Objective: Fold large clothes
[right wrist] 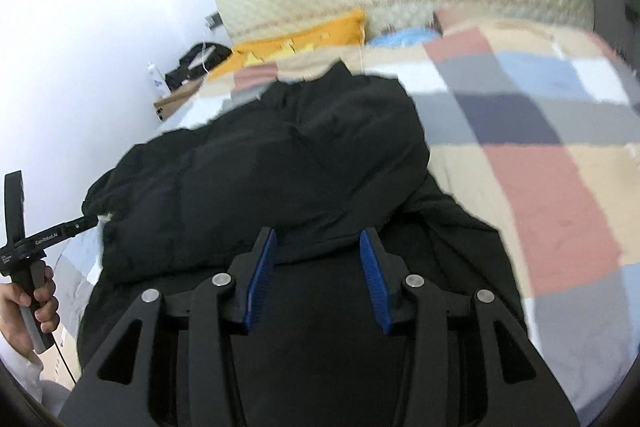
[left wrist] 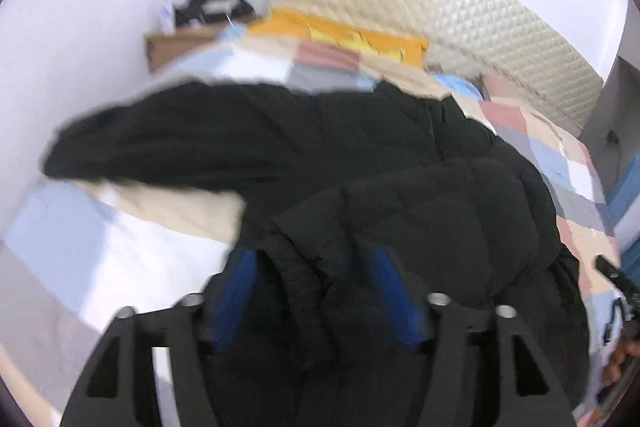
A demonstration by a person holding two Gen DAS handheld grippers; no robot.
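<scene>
Left wrist view: left gripper fingers spread, black jacket cuff lying loose between them.
Right wrist view: right gripper fingers spread, jacket hem between, unpinched.

Black gripper, blue ribbed pads, silver screws

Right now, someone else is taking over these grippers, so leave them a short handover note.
Left gripper: open, a jacket cuff between its pads, not pinched.
Right gripper: open over the jacket's near edge, holding nothing.
Black jacket: on the checked bedspread, part of it lying doubled over the body, one sleeve out flat toward the wall.
Left: fold that sleeve in, then finish and tidy the fold.
</scene>
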